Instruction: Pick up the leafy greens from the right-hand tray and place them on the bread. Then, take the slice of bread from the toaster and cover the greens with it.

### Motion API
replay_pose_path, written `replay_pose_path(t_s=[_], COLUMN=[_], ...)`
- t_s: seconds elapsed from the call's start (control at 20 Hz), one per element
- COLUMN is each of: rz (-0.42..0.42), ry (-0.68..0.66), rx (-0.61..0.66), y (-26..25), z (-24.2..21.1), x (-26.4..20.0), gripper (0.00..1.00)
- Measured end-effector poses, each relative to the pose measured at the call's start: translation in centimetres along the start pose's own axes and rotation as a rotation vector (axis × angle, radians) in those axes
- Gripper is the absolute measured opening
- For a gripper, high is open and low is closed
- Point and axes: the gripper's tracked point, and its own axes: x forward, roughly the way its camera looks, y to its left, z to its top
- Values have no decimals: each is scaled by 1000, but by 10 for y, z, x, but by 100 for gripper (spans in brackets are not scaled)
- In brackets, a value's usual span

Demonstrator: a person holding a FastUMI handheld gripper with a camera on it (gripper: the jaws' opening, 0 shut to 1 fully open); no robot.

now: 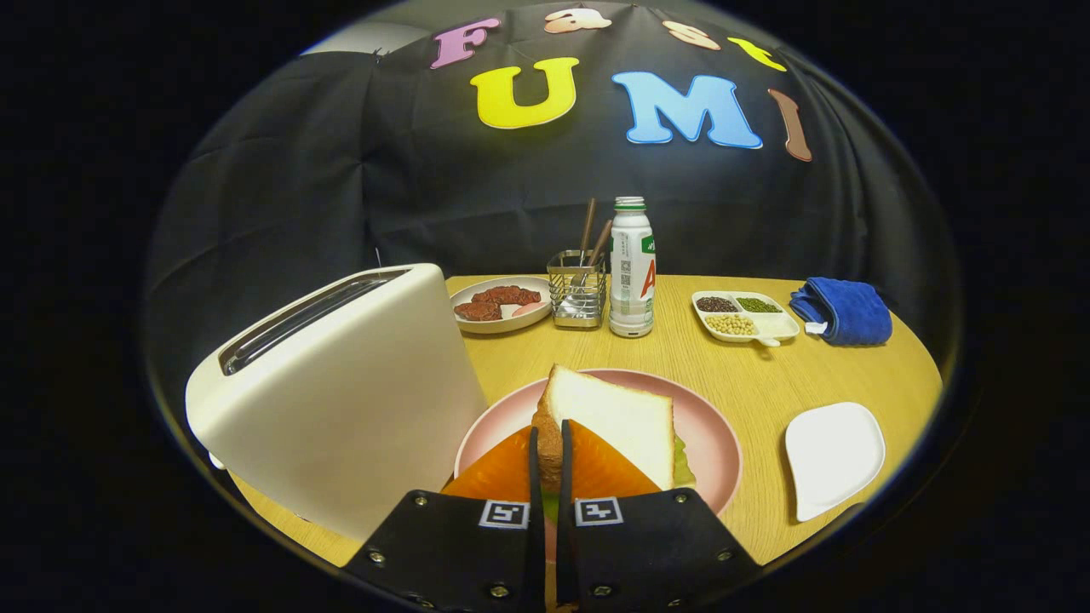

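My gripper [549, 455] is shut on a white bread slice [617, 417], pinching its crusted near edge between both fingers. The slice leans over the pink plate [719, 430], just ahead of the fingers. Leafy greens [682, 466] peek out from under the slice's right edge, lying on the plate. Whatever lies beneath the greens is hidden. Just left of the plate stands the white toaster [341, 396], its top slot [302, 319] dark and showing nothing in it.
A small white tray [833, 457] lies to the right of the plate. Along the far table edge stand a dish of red food [502, 302], a wire utensil holder [577, 294], a milk bottle [632, 268], a divided dish of beans [745, 317] and a blue cloth [843, 311].
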Motion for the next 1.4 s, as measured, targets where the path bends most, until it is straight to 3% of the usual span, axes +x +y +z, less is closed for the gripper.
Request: replay_pose_path(t_s=[0.1,0.35,0.9,1.4], rz=[14,34,24,-44], ry=[10,29,-69,-182], rx=[11,25,30,23], y=[4,9,-6,-70], z=[-2,-8,24,73], x=[-2,2,-21,-65], gripper=[22,33,34,34])
